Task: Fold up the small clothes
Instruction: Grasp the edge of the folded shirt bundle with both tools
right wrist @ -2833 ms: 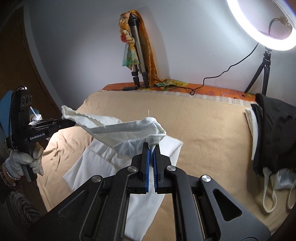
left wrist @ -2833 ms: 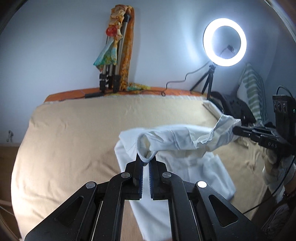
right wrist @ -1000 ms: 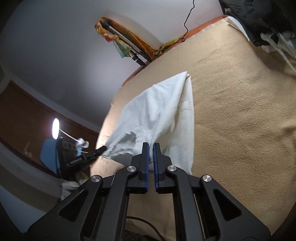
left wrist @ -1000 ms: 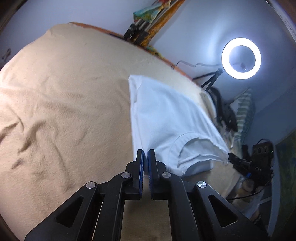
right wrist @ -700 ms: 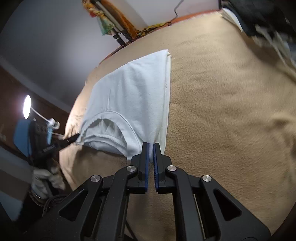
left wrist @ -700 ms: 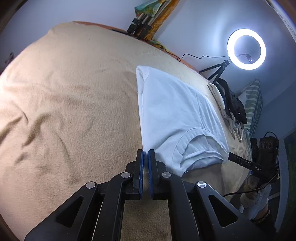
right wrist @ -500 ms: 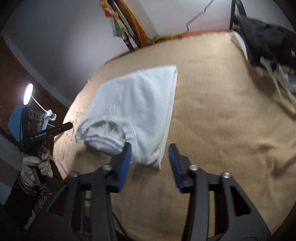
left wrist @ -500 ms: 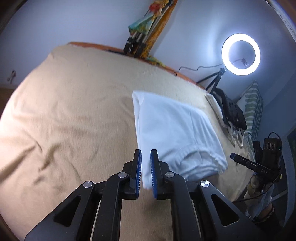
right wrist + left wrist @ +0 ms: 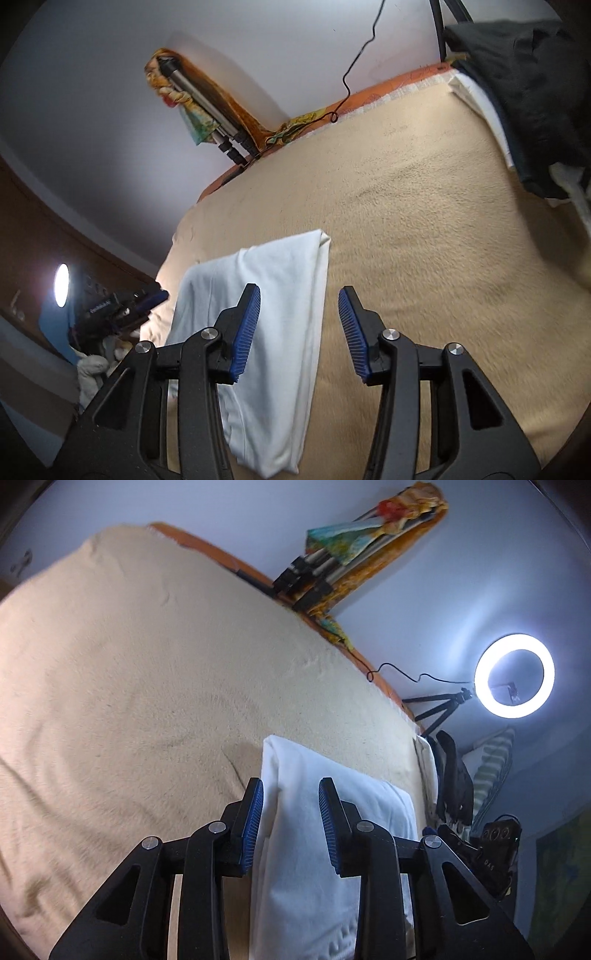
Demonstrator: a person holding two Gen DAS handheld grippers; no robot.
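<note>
Jaws of the left gripper [image 9: 290, 825] were opening, its blue pads clear of the folded white shirt [image 9: 306, 849] seen between them. The right gripper [image 9: 299, 330] stood spread over the shirt's side edge, gripping nothing. The shirt lay flat near the front edge of the tan blanket [image 9: 147, 686].

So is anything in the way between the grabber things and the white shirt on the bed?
Nothing visible is. The white shirt lies folded on the tan blanket, right under both. The left hand-held gripper is opening over it; the right hand-held gripper is open above its edge.
</note>
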